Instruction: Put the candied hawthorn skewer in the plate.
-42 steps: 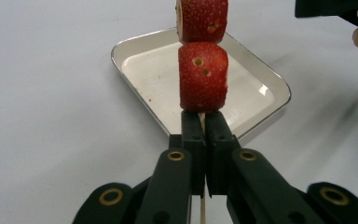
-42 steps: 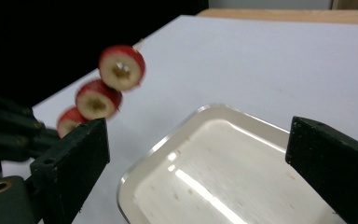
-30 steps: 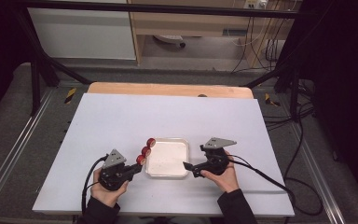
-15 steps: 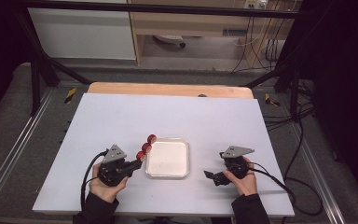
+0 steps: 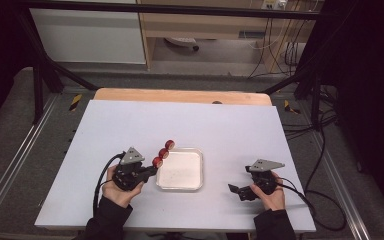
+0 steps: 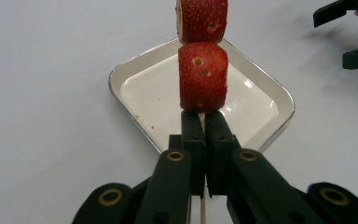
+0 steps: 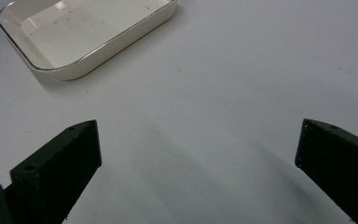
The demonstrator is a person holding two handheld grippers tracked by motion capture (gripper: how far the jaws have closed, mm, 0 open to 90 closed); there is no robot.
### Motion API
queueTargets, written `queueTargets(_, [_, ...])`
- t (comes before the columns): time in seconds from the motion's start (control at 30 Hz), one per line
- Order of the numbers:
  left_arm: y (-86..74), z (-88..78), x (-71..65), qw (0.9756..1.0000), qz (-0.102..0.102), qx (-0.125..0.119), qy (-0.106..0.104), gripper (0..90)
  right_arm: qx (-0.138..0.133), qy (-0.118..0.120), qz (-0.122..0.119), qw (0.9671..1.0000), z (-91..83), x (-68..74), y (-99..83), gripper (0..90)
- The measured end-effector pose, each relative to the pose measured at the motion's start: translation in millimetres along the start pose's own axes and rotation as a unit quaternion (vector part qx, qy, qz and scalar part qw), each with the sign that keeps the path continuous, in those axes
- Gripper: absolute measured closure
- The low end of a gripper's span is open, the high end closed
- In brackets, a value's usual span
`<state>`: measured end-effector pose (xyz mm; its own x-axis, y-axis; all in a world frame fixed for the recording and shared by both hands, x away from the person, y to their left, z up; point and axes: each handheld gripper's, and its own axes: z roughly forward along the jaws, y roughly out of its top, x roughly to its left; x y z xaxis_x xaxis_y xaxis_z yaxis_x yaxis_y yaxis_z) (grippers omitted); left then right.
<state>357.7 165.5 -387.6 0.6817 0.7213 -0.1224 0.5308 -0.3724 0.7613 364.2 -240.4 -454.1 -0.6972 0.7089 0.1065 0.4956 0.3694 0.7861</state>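
Since a second ago, right tongs drew away from the tray, spread, empty. Left tongs pinch the skewer, pointing away over the tray; its tip is cut off.

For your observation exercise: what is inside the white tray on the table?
The white tray holds no food, only a few small specks on its bottom. In the left gripper view, the strawberry skewer and left gripper cover part of it.

Glossy white ceramic-looking dish, seeded rough strawberry pieces, matt table
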Motion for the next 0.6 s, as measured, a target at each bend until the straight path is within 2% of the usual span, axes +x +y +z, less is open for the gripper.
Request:
queueTargets(0.3, [14.8, 22.1, -4.0, 0.9996, 0.004, 0.027, -0.006, 87.8, -0.003, -0.003, 0.006, 1.0000, -4.0, -1.0, -1.9, 0.7])
queueTargets(0.6, [19.9, 47.0, -7.1, 0.9982, 0.008, 0.060, 0.003, 87.8, -0.007, 0.003, 0.006, 1.0000, -4.6, -1.6, -3.0, 0.7])
